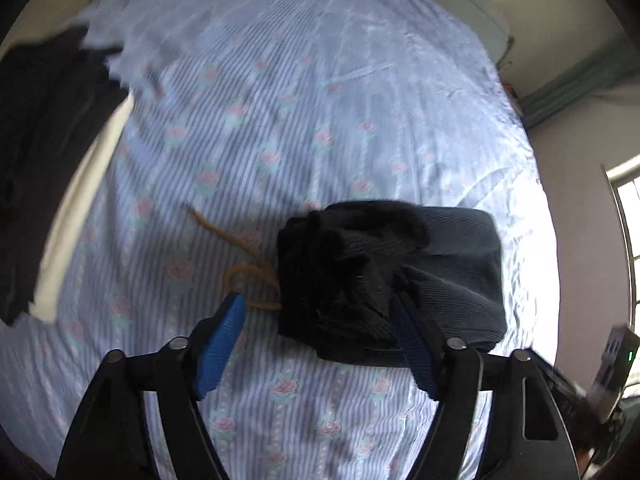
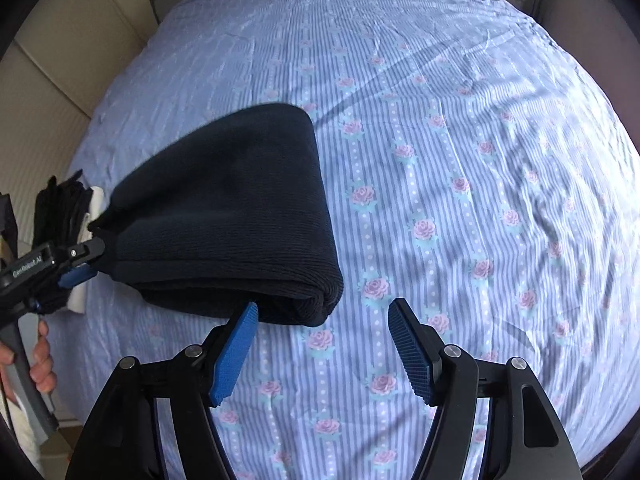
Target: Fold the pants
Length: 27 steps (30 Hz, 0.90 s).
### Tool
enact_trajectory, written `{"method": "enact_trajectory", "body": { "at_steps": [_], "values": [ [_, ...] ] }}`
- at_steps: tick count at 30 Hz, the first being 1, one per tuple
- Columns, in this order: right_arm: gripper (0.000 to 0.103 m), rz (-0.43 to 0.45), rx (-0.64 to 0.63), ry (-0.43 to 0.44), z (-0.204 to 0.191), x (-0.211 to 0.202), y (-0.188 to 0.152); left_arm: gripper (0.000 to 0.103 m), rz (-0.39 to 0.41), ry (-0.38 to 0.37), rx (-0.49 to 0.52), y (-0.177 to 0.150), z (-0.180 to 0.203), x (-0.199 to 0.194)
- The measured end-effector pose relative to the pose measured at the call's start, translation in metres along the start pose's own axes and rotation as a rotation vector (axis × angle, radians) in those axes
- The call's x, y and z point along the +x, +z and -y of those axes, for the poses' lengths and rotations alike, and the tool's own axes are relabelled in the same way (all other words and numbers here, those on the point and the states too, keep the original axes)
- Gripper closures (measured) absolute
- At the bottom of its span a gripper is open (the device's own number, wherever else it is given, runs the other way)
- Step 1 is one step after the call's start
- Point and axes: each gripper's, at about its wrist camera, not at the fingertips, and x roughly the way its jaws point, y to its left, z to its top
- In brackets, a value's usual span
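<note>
— Blue-padded fingers of the right tongs (image 2: 322, 312) sit nearest, spread wide with nothing between them; the left pad's tip is just beside the front edge of the pants (image 2: 228, 216).

— So how far along would you say the folding is?

— Nearly done, I'd judge. The pants are a compact dark bundle, several layers thick, with a rounded fold toward the bed's middle. They lie on the bed (image 2: 460, 140) near its left edge, as the right wrist view has it.

— And the other side?

— The left tongs (image 1: 320, 304) are also apart. Their right finger lies against or under the bundle's near corner, while the left finger stands clear of the cloth (whether anything is truly pinched I cannot tell, but the gap is wide). From the right wrist view those tongs meet the bundle's left end, where the cloth bunches up to a point.

— What's left, then?

— That bunched end looks untidy and probably wants flattening. A tan drawstring (image 1: 240, 256) trails out of the bundle onto the striped, rose-printed sheet; tucking it in would finish things.

— Anything else around?

— A heap of dark clothing (image 1: 48, 152) lies at the bed's far left edge, well apart from the bundle, and a window (image 1: 628, 240) glares at the right.
</note>
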Motion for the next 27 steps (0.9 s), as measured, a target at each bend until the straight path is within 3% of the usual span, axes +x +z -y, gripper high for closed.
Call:
{"method": "enact_trajectory", "body": {
  "at_steps": [2,5,8,11,13,16,22,27],
  "values": [
    [0.035,0.044,0.026,0.045,0.006,-0.006,0.01,0.015,0.036,-0.025,0.032,0.004,0.008,-0.008],
    [0.035,0.052,0.067,0.089,0.011,0.003,0.029,0.013,0.033,-0.077,0.034,0.015,0.015,0.003],
    [0.035,0.036,0.114,0.125,0.012,0.021,0.048,0.013,-0.02,-0.078,-0.043,0.023,0.007,0.029],
    [0.035,0.013,0.141,0.173,0.008,0.035,0.06,0.013,-0.061,-0.131,-0.146,0.024,-0.007,0.048],
    [0.035,-0.003,0.136,0.182,0.005,0.043,0.065,0.013,-0.082,-0.156,-0.198,0.021,-0.014,0.058],
    [0.035,-0.025,0.136,0.195,0.001,0.058,0.068,0.012,-0.106,-0.13,-0.202,0.014,-0.02,0.07],
    [0.03,-0.056,0.139,0.217,0.002,0.083,0.061,0.002,-0.128,-0.192,-0.253,0.003,-0.036,0.089],
    [0.025,-0.101,0.155,0.234,0.009,0.108,0.059,0.001,-0.121,-0.255,-0.277,-0.003,-0.044,0.102]
  ]
}}
